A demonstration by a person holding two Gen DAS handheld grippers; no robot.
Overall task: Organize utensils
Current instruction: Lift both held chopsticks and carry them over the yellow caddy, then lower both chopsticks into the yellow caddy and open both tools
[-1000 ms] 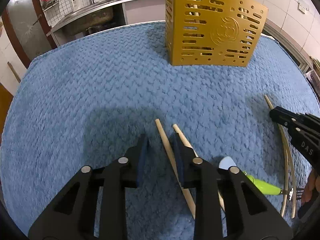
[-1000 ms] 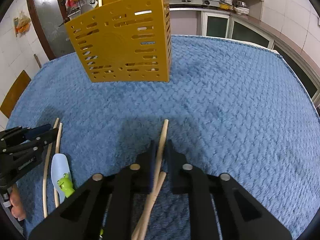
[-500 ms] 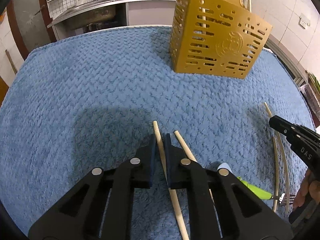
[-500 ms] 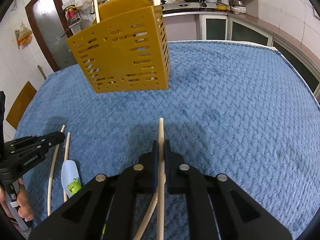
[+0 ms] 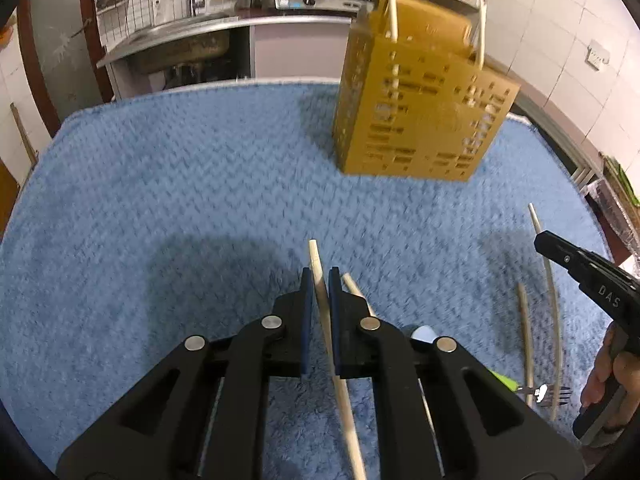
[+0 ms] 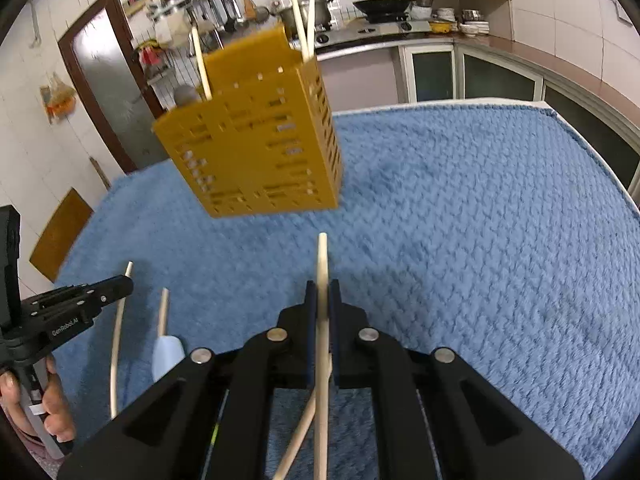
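In the left wrist view my left gripper (image 5: pixel 319 280) is shut on a pale wooden chopstick (image 5: pixel 314 256), whose tip pokes out ahead of the pads. A second chopstick (image 5: pixel 353 285) lies on the cloth under the right finger. In the right wrist view my right gripper (image 6: pixel 322 292) is shut on another chopstick (image 6: pixel 322 256), with a loose chopstick (image 6: pixel 298 436) crossing beneath it. The yellow perforated utensil holder (image 5: pixel 420 120) (image 6: pixel 256 148) stands ahead on the cloth with several chopsticks upright in it. Each view shows the other gripper at its edge, the right gripper (image 5: pixel 540 239) and the left gripper (image 6: pixel 127 283).
A blue textured cloth (image 5: pixel 200 184) covers the table. A pale blue spoon with a green handle (image 5: pixel 424 332) (image 6: pixel 167 356), a fork (image 5: pixel 546 392) and a loose chopstick (image 5: pixel 525 340) lie near the front. A kitchen counter and sink stand behind the table.
My left gripper has closed on the chopstick that lay between its jaws. Both grippers have risen with their chopsticks, and the holder now sits higher in both views.
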